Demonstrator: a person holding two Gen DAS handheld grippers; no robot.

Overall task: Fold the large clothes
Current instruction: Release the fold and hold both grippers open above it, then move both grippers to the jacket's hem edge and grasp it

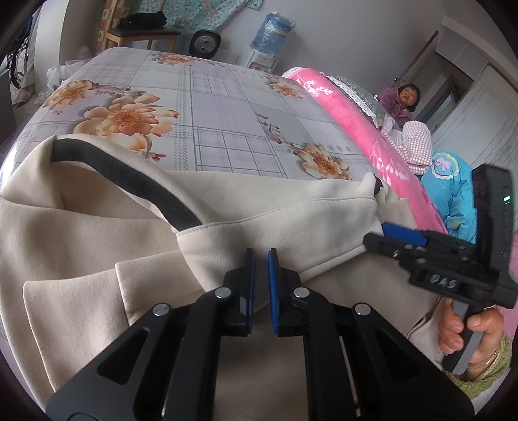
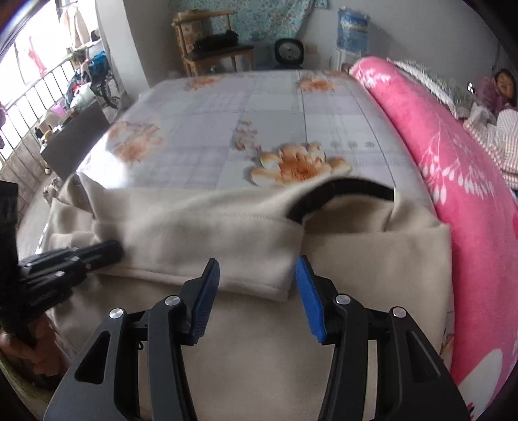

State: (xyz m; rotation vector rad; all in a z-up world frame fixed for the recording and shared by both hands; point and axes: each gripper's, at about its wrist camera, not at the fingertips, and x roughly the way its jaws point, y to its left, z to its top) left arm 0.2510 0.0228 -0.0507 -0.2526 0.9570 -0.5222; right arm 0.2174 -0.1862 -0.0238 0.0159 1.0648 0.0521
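Bed: bedsheet [image 1: 226, 107] grey checked with orange flowers, filling the upper middle of both views.
Blanket: pink blanket [image 2: 453, 168] rolled along the bed's right edge.
Garment: cream garment [image 2: 200, 233] with a dark neck band, spread across the lower half of the frames on the near end of the bed, one part folded over.
Left gripper [image 1: 260, 259]: clenched, pads nearly together, over the folded edge.
Right gripper [image 2: 257, 272]: released, jaws apart above the fold's hem.
Room: wooden chair [image 2: 210, 42] and water jug [image 2: 353, 26] by the far wall, top of frame; barred window [image 2: 35, 94] upper left.
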